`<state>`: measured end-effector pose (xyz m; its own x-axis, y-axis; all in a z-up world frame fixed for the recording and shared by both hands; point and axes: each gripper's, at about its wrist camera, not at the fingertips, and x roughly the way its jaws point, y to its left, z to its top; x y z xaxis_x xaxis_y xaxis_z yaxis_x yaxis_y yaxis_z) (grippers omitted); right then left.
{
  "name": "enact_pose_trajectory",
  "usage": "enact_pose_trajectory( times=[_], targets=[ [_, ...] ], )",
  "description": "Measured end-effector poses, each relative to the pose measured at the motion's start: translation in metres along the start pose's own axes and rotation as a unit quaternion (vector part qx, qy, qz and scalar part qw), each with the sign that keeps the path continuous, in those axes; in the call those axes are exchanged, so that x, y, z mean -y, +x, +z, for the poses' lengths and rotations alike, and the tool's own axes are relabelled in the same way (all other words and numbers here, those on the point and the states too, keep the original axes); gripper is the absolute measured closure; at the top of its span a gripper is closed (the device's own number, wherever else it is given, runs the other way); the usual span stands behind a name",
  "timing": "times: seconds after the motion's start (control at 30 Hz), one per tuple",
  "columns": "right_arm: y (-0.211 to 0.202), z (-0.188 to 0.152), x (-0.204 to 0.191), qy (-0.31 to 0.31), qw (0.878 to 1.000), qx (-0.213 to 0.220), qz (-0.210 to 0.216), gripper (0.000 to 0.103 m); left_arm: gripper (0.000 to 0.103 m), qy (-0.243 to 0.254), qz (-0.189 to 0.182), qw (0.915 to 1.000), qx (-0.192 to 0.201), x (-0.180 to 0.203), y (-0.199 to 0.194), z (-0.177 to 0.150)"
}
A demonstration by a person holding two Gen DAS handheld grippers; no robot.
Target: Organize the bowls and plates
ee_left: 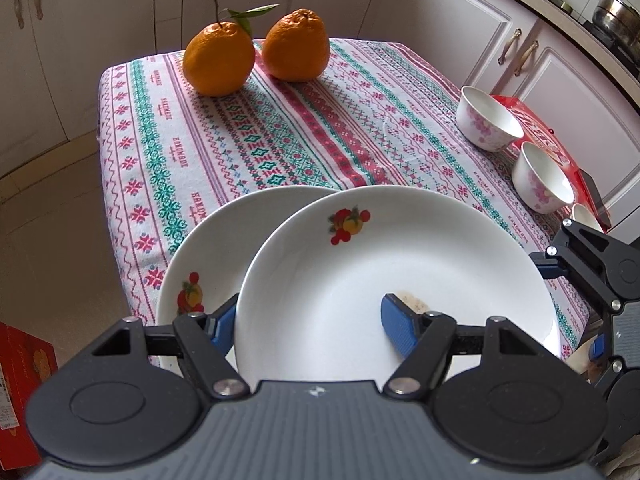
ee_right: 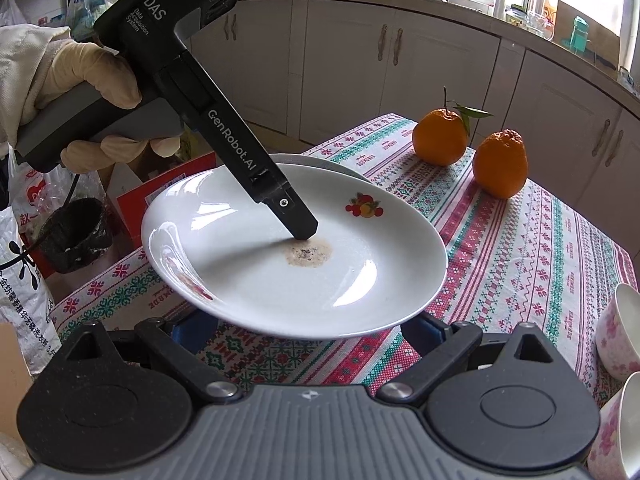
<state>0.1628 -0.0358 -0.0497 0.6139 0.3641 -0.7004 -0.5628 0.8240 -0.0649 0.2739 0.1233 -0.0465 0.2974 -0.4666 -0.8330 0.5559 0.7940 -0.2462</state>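
Two plates concern us: our left gripper [ee_left: 308, 322] is clamped on the rim of the upper plate [ee_left: 400, 272], which hangs tilted, partly over the lower plate [ee_left: 208, 256] on the table [ee_left: 280, 128]. The right gripper [ee_right: 304, 332] waits with jaws apart beneath that plate's near edge. We should level it, centre it, then lower gently before letting go.

Upper plate [ee_left: 400, 272]: white, fruit motif near far rim, brownish speckled stain at centre; tilted, raised off the cloth, overlapping a second plate [ee_left: 200, 264]. Second plate: white, same fruit motif, mostly hidden beneath, at table's left edge. Two white bowls [ee_left: 488, 122] [ee_left: 542, 182], pink floral, upright along right edge.
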Motion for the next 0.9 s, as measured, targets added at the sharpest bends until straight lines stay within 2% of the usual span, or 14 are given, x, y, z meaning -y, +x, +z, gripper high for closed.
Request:
enact_pose_trajectory(
  times=[0.4, 0.9],
  targets=[
    [0.005, 0.002, -0.006, -0.019, 1.000, -0.005, -0.001, 0.003, 0.031, -0.015, -0.003, 0.9999, -0.003, -0.009, 0.002, -0.004],
    [0.007, 0.005, -0.008, -0.041, 0.999, -0.005, -0.010, 0.003, 0.031, -0.010, 0.007, 0.9999, -0.010, -0.014, 0.004, -0.002]
  ],
)
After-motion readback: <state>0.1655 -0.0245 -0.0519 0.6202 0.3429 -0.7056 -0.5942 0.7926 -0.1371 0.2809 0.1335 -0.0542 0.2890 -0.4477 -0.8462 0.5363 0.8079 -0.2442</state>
